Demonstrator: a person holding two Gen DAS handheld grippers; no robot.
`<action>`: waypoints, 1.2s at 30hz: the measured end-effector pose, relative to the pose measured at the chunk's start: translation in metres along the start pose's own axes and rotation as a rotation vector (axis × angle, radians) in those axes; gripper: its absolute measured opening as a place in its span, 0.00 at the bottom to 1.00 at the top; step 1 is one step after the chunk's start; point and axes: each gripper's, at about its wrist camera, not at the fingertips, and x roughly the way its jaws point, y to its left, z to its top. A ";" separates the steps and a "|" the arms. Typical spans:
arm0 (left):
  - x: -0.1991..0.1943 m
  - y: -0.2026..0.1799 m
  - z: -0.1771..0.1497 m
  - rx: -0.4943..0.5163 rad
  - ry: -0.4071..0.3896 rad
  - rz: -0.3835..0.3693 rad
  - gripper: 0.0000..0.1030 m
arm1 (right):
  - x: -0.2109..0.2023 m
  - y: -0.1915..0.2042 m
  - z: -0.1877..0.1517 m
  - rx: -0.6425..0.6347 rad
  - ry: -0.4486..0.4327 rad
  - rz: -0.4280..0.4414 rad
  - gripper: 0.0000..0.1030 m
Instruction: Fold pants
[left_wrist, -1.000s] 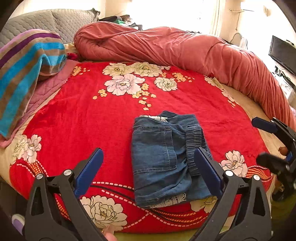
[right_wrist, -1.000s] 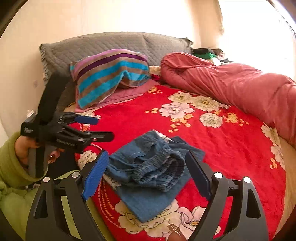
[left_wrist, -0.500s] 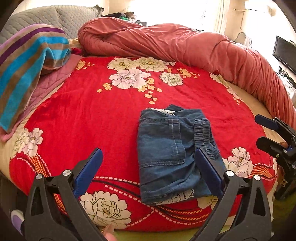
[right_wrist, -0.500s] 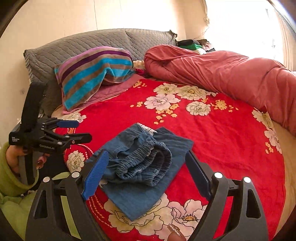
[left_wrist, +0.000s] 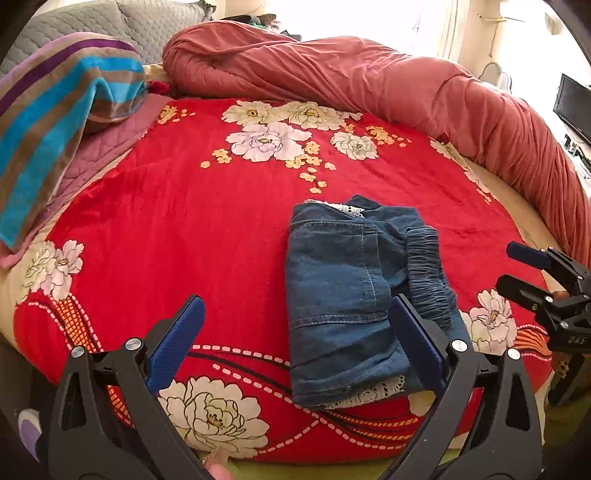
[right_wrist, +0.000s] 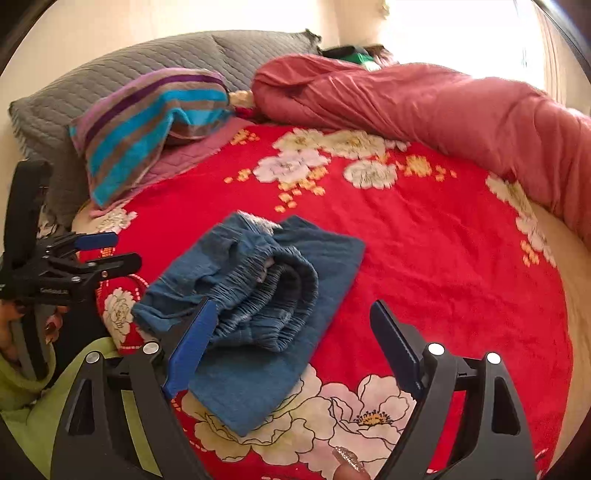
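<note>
Blue denim pants (left_wrist: 354, 295) lie folded into a small bundle on the red floral blanket (left_wrist: 207, 229), near the bed's front edge. The elastic waistband sits on top; white lace shows at the ends. They also show in the right wrist view (right_wrist: 255, 302). My left gripper (left_wrist: 295, 339) is open and empty, held above the front edge just short of the pants. My right gripper (right_wrist: 291, 343) is open and empty, at the pants' right side. The right gripper shows in the left wrist view (left_wrist: 532, 269), and the left gripper in the right wrist view (right_wrist: 107, 251).
A rolled pink-red duvet (left_wrist: 369, 77) runs along the back and right of the bed. A striped towel (left_wrist: 55, 110) and grey pillows (right_wrist: 110, 85) lie at the head. A dark screen (left_wrist: 572, 107) stands at the far right.
Both grippers have drawn back a little from the folded pants and stayed open. The pants have not moved.
</note>
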 end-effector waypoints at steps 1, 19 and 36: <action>0.003 0.000 0.001 0.000 0.003 -0.002 0.90 | 0.005 -0.002 -0.001 0.011 0.015 0.000 0.81; 0.077 0.004 0.005 -0.045 0.152 -0.103 0.81 | 0.089 -0.028 -0.002 0.189 0.200 0.072 0.65; 0.098 -0.014 0.010 -0.036 0.176 -0.178 0.32 | 0.104 -0.020 0.004 0.147 0.169 0.185 0.32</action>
